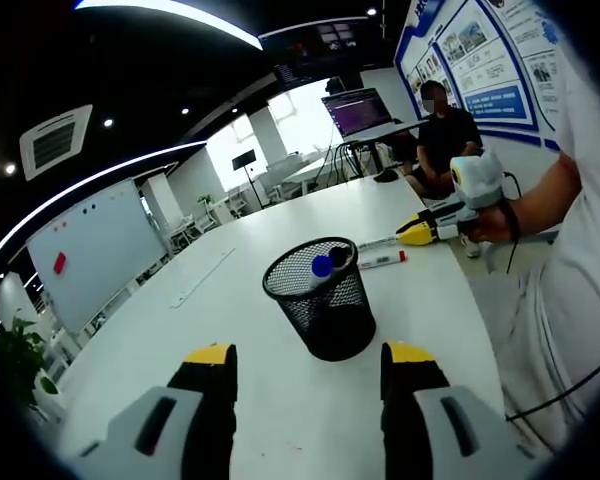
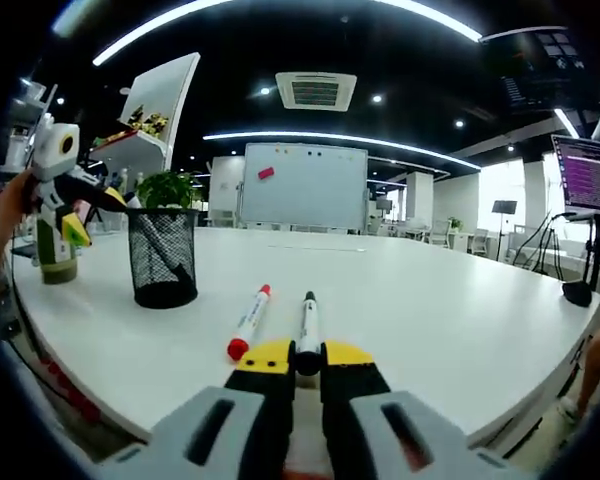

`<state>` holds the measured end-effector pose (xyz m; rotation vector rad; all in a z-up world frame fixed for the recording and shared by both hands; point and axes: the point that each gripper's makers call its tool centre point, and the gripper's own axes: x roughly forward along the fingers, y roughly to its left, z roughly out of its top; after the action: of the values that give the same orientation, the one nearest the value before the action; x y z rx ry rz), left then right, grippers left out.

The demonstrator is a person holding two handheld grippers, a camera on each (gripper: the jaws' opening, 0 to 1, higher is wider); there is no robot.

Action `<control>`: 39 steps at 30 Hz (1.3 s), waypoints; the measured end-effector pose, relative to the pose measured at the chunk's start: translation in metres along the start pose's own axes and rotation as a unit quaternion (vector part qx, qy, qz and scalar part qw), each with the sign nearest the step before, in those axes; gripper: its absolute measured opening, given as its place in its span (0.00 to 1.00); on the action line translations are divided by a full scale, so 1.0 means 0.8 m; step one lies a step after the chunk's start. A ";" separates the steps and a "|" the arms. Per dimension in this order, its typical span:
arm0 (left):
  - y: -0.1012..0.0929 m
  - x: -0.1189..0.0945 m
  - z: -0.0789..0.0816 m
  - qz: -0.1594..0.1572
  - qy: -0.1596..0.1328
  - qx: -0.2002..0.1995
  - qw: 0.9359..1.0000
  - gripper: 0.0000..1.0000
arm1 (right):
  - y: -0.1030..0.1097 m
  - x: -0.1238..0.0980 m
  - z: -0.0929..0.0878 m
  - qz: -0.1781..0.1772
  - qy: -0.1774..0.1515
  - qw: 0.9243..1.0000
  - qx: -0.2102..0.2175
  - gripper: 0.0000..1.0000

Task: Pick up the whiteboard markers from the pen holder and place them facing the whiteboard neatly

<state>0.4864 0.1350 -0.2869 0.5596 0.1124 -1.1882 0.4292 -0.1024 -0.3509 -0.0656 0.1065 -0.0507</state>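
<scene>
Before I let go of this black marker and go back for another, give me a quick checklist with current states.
1. Black marker resting flat on the table: ok, its near end sits between the closed jaws of the right gripper.
2. Black marker pointing toward the whiteboard: ok.
3. Red marker lying alongside: ok, though slightly angled from the black one.
4. Markers left in the pen holder: ok, a blue cap and a dark one show inside.
5. Left gripper ready: ok, jaws open, short of the holder.
6. Holder upright: ok.
</scene>
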 end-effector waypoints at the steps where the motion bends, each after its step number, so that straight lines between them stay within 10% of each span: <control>1: 0.000 0.000 0.000 0.000 0.000 0.000 1.000 0.59 | 0.000 0.001 -0.001 0.000 0.001 1.000 0.000 0.10; 39: -0.004 -0.001 0.001 -0.005 -0.002 0.002 1.000 0.59 | -0.001 0.000 -0.009 0.005 0.020 0.999 0.048 0.18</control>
<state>0.4834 0.1348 -0.2870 0.5612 0.1098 -1.2001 0.4281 -0.1040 -0.3581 0.0310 0.1440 -0.0470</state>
